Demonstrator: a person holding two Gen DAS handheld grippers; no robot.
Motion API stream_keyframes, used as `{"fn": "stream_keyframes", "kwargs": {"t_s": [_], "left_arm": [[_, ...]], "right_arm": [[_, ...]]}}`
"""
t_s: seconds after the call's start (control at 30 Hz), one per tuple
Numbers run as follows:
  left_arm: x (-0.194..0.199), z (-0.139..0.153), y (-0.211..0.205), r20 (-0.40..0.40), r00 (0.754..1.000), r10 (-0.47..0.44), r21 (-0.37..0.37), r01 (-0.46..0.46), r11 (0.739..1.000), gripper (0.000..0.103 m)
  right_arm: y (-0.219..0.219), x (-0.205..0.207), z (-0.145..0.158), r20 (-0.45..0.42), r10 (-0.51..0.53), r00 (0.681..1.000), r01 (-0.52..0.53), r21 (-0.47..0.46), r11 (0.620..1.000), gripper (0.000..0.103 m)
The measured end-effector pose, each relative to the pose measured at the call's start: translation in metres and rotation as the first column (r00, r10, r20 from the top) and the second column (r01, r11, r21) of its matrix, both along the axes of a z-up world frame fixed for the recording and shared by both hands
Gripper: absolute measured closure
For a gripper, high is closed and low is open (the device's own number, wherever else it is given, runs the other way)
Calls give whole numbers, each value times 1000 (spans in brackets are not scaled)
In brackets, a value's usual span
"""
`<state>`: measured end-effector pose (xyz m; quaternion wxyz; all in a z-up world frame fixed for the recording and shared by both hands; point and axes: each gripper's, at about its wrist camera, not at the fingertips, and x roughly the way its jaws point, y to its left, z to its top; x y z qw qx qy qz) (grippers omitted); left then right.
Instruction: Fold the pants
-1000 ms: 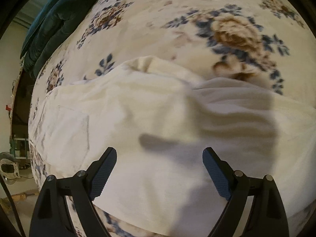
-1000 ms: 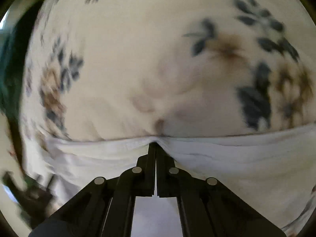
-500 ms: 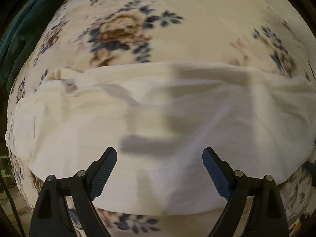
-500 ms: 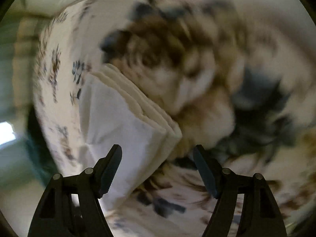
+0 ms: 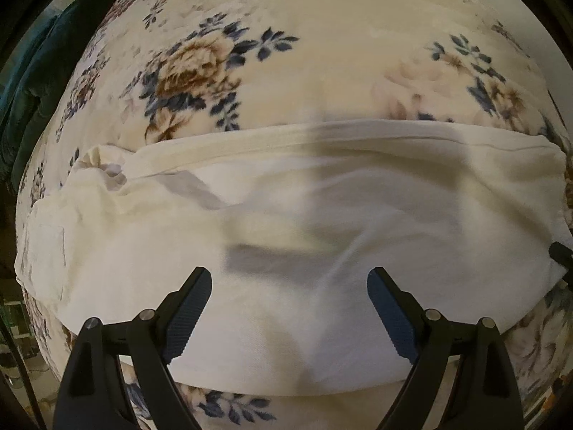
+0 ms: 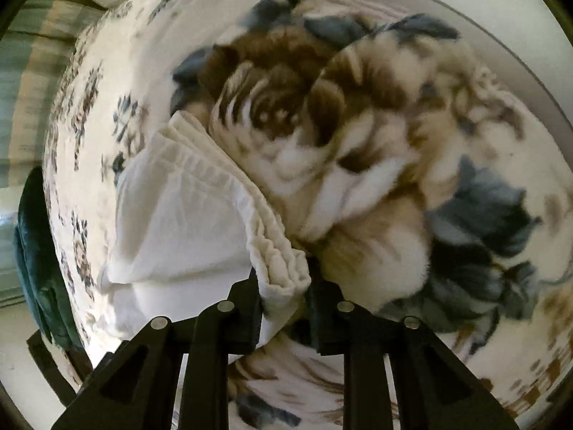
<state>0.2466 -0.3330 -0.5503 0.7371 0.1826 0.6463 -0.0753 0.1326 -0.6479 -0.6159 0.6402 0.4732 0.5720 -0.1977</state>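
A cream blanket (image 5: 322, 82) printed with brown roses and dark blue leaves fills most of both views. In the left wrist view, a dark teal cushion (image 5: 39, 71) lies along the upper left edge, beside the blanket. In the right wrist view the same floral blanket (image 6: 412, 179) looks blurred, and a teal cushion (image 6: 39, 261) sits at the left edge.
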Motion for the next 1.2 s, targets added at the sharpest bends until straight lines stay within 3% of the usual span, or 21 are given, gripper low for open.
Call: {"fn": "stream_keyframes", "kwargs": {"t_s": [0.1, 0.23, 0.33, 0.47, 0.5, 0.57, 0.63, 0.7, 0.77, 0.83, 0.93, 1.0, 1.03, 1.1, 1.2], "left_arm": [[-1, 10, 4, 24, 1000, 2, -5, -2, 1000, 14], [0, 19, 12, 54, 998, 32, -2, -31, 1000, 14], [7, 19, 19, 55, 997, 55, -5, -55, 998, 14], [12, 20, 28, 65, 995, 71, 0, -71, 997, 14], [11, 21, 31, 72, 994, 77, 3, -77, 997, 14], [11, 22, 40, 79, 992, 95, 11, -96, 995, 14], [11, 22, 50, 82, 990, 116, 22, -118, 993, 14], [10, 21, 59, 82, 988, 132, 32, -135, 990, 14], [10, 17, 67, 76, 986, 148, 44, -152, 987, 14], [11, 12, 74, 65, 985, 162, 55, -166, 985, 14], [9, 14, 81, 78, 983, 167, 64, -172, 983, 14], [7, 14, 87, 83, 983, 166, 69, -172, 983, 14], [4, 14, 92, 79, 982, 173, 67, -178, 982, 14], [-1, 13, 98, 73, 980, 186, 60, -191, 980, 14], [-13, 8, 106, 49, 978, 202, 61, -205, 977, 14]], "right_arm": [[-3, 7, 13, -3, 40, 999, -40, -22, 999, 62], [-25, 11, 52, 73, 38, 997, -30, -98, 995, 39], [-37, 49, 58, 112, 93, 989, -81, -104, 991, 38], [-34, 101, 41, 83, 237, 968, -230, -82, 970, 39], [-30, 108, 36, 61, 271, 961, -266, -81, 960, 40], [-13, 127, 26, -2, 372, 928, -370, -107, 923, 88], [12, 138, 36, -77, 478, 875, -482, -238, 843, 88], [20, 140, 57, -75, 496, 865, -488, -361, 795, 89], [9, 134, 60, -60, 443, 895, -430, -382, 818, 89], [-6, 129, 39, -81, 370, 926, -375, -331, 866, 88], [-13, 134, 26, -58, 335, 940, -338, -276, 900, 87], [-18, 137, 30, -33, 326, 945, -325, -234, 916, 78], [-23, 134, 34, -34, 321, 947, -321, -200, 926, 61], [-31, 117, 50, -20, 282, 959, -280, -201, 939, 40], [-35, 72, 69, 8, 183, 983, -178, -193, 965, 39]]}}
